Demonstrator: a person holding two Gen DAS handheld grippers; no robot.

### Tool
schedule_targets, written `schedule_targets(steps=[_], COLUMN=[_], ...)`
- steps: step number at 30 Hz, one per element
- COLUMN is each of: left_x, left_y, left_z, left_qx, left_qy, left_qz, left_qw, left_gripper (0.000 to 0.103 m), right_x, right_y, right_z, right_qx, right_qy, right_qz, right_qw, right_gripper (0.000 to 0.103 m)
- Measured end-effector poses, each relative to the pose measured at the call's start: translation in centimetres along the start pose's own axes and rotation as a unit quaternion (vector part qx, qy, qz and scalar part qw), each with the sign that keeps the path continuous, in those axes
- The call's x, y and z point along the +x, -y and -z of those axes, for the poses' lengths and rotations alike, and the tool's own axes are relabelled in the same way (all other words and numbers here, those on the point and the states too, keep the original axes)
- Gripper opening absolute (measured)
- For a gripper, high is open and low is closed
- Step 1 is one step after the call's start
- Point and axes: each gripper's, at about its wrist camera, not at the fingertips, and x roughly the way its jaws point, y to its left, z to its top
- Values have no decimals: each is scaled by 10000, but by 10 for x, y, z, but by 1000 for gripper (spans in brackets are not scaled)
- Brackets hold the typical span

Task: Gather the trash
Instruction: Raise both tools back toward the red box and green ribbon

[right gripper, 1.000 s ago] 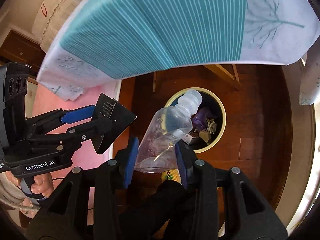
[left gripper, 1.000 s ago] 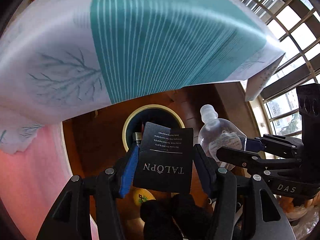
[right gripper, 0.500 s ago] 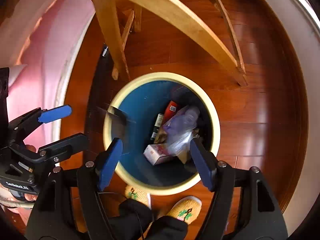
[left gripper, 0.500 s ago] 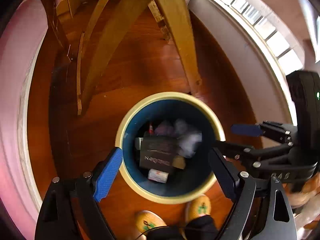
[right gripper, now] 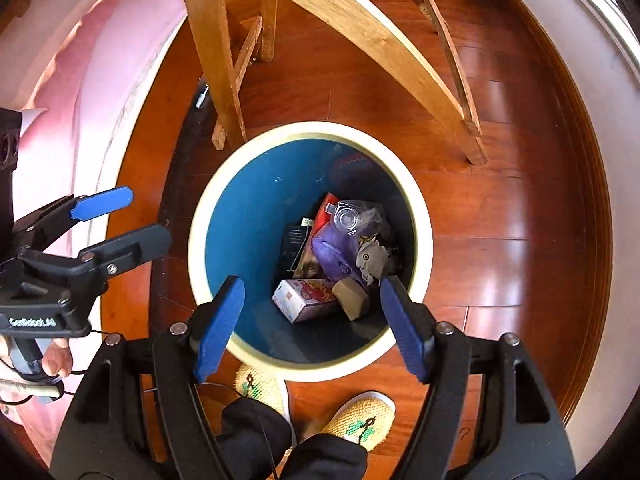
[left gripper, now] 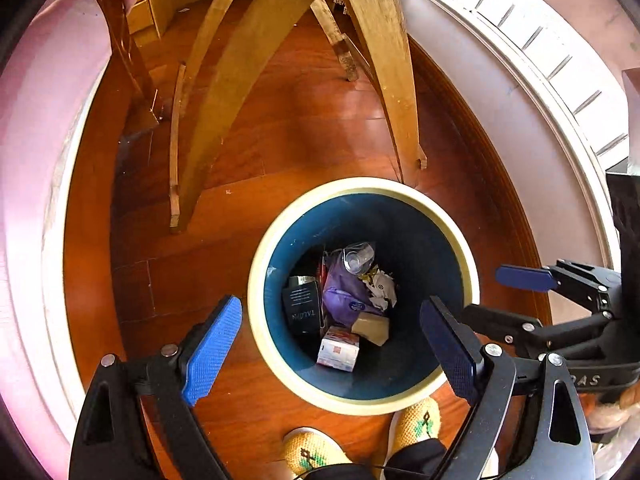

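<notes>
Trash lies in the bin [left gripper: 472, 276] at frame centre, black box [left gripper: 303, 312] and clear bottle [left gripper: 357, 257] included, and we hold left gripper [left gripper: 332, 350] and right gripper [right gripper: 312, 326] wide open, empty, with nothing visibly left.

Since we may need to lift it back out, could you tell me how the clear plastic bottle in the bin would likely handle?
The clear plastic bottle looks empty and thin-walled, so probably light and easily squashed. Its smooth, rounded body may slip or roll off the trash beneath it.

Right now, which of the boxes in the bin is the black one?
The black box marked TALOPN, standing on end against the bin wall left of the purple bag. The other box is white and red, lying flat.
</notes>
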Motion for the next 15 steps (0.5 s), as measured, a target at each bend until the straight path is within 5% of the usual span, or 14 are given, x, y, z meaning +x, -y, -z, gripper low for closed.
schedule_targets(steps=[6,15], left_x=[-49,-176], left_y=[5,10], left_z=[-5,-6], left_qx=[-80,-414], left_qy=[5,61], left_qz=[-44,-13], left_qw=[10000,9991], left_gripper=[92,92], right_x=[-44,-164], right_y=[-17,-64], right_z=[7,6], right_qx=[172,412], right_qy=[61,271], right_qz=[-35,-111], right_qw=[9998,9987], right_gripper=[68,68])
